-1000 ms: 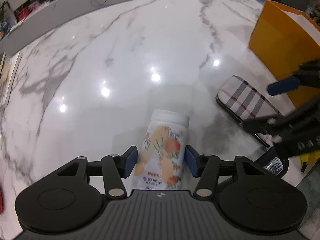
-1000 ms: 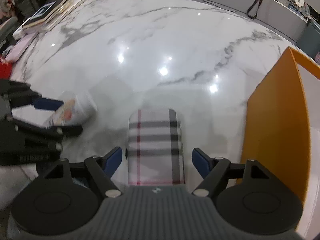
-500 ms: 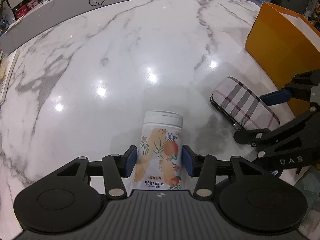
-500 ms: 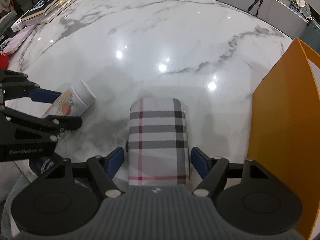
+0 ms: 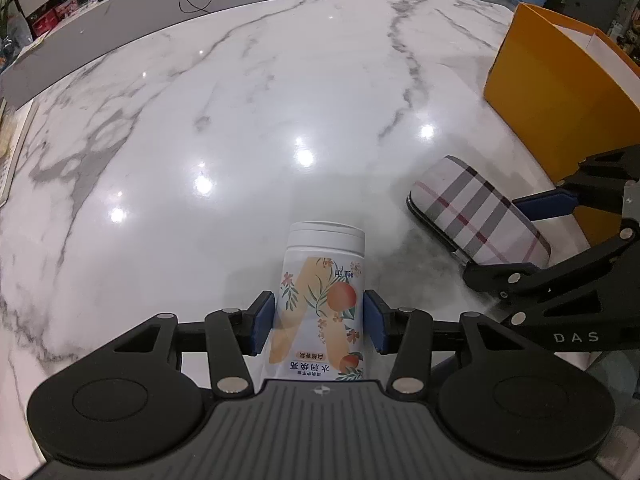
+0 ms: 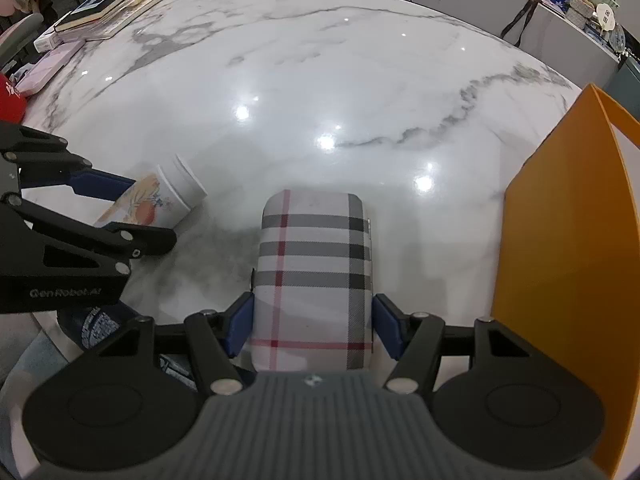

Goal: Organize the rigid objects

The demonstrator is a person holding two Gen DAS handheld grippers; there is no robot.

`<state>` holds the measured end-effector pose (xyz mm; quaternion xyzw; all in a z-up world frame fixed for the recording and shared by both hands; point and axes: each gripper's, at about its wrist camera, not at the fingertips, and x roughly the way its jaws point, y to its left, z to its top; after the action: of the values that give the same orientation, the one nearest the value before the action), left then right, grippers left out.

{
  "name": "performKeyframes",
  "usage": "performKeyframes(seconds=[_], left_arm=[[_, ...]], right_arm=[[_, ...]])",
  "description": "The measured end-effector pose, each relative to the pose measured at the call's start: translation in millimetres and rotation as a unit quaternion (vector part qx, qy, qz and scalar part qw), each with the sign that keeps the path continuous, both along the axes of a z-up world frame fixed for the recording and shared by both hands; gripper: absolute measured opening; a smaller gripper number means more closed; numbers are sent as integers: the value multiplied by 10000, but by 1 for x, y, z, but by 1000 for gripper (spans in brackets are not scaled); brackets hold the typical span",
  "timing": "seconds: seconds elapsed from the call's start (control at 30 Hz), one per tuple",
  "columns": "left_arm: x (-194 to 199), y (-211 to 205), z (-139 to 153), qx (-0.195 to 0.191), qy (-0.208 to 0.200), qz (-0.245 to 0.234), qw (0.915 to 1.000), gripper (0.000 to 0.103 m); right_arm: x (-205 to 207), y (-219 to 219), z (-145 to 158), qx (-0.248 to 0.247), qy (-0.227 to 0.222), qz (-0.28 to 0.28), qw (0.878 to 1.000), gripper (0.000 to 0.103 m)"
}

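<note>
Two rigid things are in hand at once. One is a white plastic jar with a peach-and-flower label (image 5: 322, 304), lying on its side on the white marble table (image 5: 240, 120) with its screw lid pointing away. The left hand-held gripper (image 5: 319, 322) has just been closing, and its blue pads now sit against the jar's flanks at mid-body, apparently gripping it. A smooth, round, probably light jar may roll or slip, so the straight labelled wall is a better hold than the lid.

Just beside it lies a grey, black and red plaid hard-shell case (image 6: 316, 276), flat on the table. The right hand-held gripper (image 6: 313, 328) has just been closing around its near end; the left pad seems to touch, while at the right pad I cannot tell whether a sliver of gap remains. The case looks stiff with a fabric skin, so it should hold well across its long sides.

An upright orange paper bag (image 6: 568, 240) stands near the case, likely the destination.
</note>
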<state>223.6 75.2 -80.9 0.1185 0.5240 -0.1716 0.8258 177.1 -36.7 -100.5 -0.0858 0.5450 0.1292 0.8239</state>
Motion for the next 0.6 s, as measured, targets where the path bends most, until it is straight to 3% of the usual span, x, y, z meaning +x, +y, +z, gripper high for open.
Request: performKeyframes(seconds=[0.6], left_arm=[[-9,-4,2,-121,-391,-105,9991,52]], right_arm=[[-3,-3,8,174,-60,-79,9998,63]])
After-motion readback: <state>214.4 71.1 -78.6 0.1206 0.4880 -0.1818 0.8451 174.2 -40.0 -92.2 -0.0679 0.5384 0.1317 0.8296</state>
